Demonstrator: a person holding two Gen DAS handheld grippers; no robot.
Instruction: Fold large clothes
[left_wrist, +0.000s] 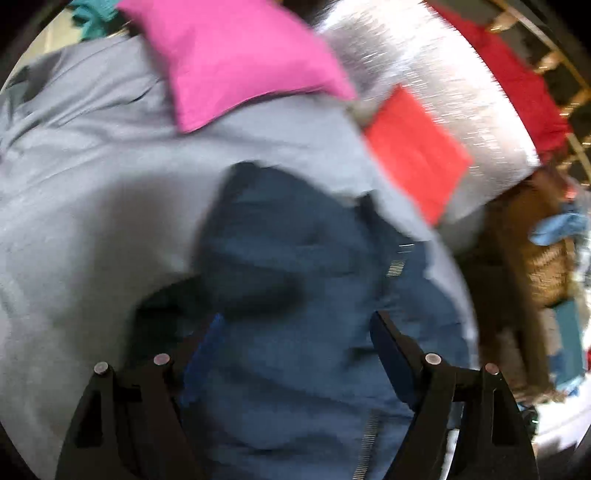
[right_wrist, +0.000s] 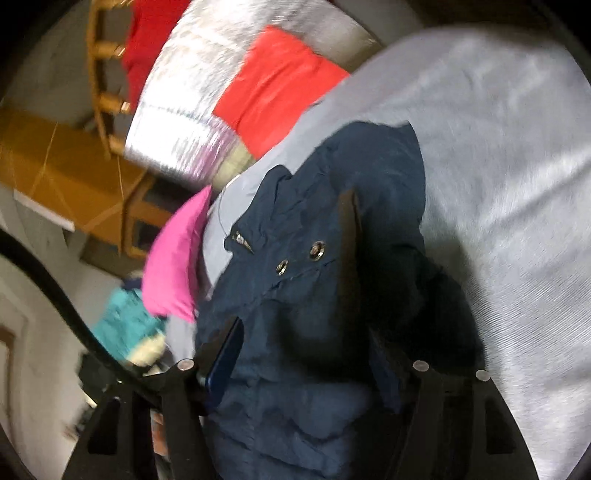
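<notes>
A dark navy padded jacket (left_wrist: 295, 258) with a metal zipper lies bunched on a light grey sheet (left_wrist: 92, 184). My left gripper (left_wrist: 295, 332) is right over it with its fingers spread wide and jacket cloth filling the gap. In the right wrist view the same jacket (right_wrist: 314, 258), with its snap buttons showing, lies on the grey sheet (right_wrist: 498, 166). My right gripper (right_wrist: 306, 350) is also spread wide, its fingers on either side of the jacket's bulk. Both views are blurred by motion.
A pink cloth (left_wrist: 229, 55) and a red cloth (left_wrist: 413, 147) lie on the far part of the sheet. A silvery mat (left_wrist: 424, 55) lies beyond them. A teal garment (right_wrist: 125, 325) and wooden furniture (right_wrist: 66, 177) stand off the bed's side.
</notes>
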